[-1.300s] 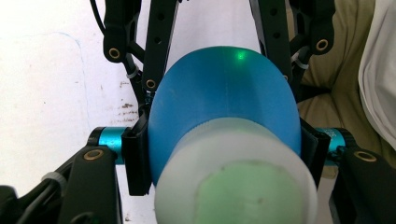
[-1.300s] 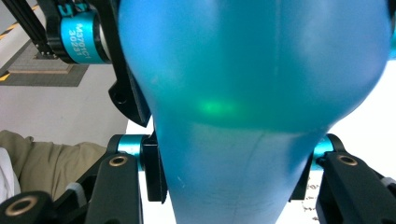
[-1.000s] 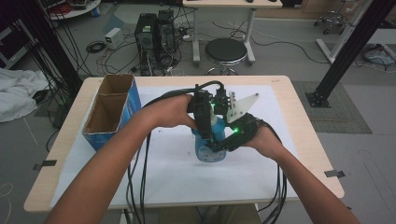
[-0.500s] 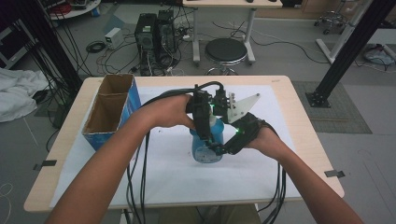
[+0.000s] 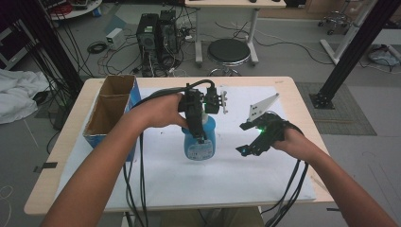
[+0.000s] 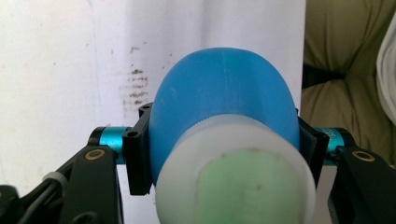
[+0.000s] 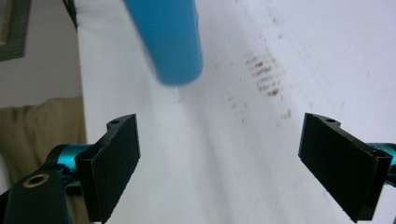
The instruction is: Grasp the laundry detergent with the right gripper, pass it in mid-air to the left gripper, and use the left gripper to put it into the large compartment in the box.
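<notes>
A blue bottle with a white neck and a green seal on top stands on the white sheet at mid table. My left gripper reaches down over it and is shut on it. In the left gripper view the black pads press the sides of the bottle just below the neck. My right gripper hangs to the bottle's right, apart from it. Its jaws have just been opening and stand wide, with nothing between them in the right gripper view. The bottle shows beyond them.
An open cardboard box with blue sides stands at the table's left end. Dark smudges mark the sheet. Cables trail from both grippers over the front edge. A stool and computer cases stand on the floor behind the table.
My right gripper has let go at the bottle's top, opened, and pulled away to the right. The left gripper keeps its hold on the bottle in about the same place.
</notes>
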### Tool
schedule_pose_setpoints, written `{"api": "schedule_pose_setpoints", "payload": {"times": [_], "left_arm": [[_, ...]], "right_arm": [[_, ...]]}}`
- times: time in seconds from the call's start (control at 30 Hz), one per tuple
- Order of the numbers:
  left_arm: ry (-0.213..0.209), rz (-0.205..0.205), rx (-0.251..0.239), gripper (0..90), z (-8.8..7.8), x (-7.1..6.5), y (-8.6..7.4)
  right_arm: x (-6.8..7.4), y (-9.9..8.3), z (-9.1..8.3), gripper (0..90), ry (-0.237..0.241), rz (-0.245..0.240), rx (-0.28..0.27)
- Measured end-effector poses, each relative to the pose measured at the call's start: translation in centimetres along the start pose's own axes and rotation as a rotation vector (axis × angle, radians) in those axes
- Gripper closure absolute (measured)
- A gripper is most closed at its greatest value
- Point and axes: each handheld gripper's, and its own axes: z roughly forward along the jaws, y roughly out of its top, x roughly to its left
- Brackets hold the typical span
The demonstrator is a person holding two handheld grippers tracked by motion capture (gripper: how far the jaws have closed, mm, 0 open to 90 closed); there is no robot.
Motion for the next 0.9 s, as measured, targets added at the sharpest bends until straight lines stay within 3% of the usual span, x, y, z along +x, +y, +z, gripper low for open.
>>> {"api": "schedule_pose_setpoints", "payload": {"times": [0.03, 0.1, 0.23, 0.3, 0.37, 0.5, 0.57, 0.63, 0.8, 0.9], "left_arm": [[0.001, -0.004, 0.002, 38.0, 0.0, 0.1, -0.1], [0.004, -0.012, 0.004, 38.0, -0.1, 0.1, -0.3], [0.012, -0.029, 0.012, 38.0, -0.4, 0.2, -0.8], [0.016, -0.042, 0.012, 38.0, -0.5, 0.3, -1.1], [0.023, -0.053, 0.012, 37.9, -0.7, 0.4, -1.3], [0.037, -0.083, 0.009, 38.0, -1.3, 0.7, -1.8], [0.045, -0.101, 0.011, 38.0, -1.7, 0.9, -2.1], [0.054, -0.123, 0.013, 38.0, -2.3, 1.0, -2.4], [0.076, -0.190, 0.021, 38.0, -3.9, 1.5, -3.3], [0.092, -0.239, 0.016, 38.0, -5.2, 1.8, -4.1]], "right_arm": [[-0.2, -0.2, -0.3, 11.8, -0.019, 0.010, 0.016], [-0.5, -0.6, -0.9, 11.8, 0.008, 0.030, 0.076], [-1.0, -1.2, -2.0, 11.4, -0.004, 0.040, 0.166], [-1.2, -1.4, -2.3, 0.7, -0.045, 0.043, 0.227], [-1.4, -1.7, -2.6, 0.5, -0.062, 0.041, 0.267], [-2.2, -2.4, -3.5, 0.6, -0.069, 0.073, 0.302], [-2.7, -2.6, -4.0, 0.6, -0.101, 0.082, 0.309], [-3.2, -2.6, -4.6, 0.7, -0.139, 0.121, 0.318], [-4.5, -2.4, -6.2, 0.7, -0.189, 0.146, 0.334], [-5.0, -2.4, -6.7, 0.7, -0.163, 0.151, 0.389]]}}
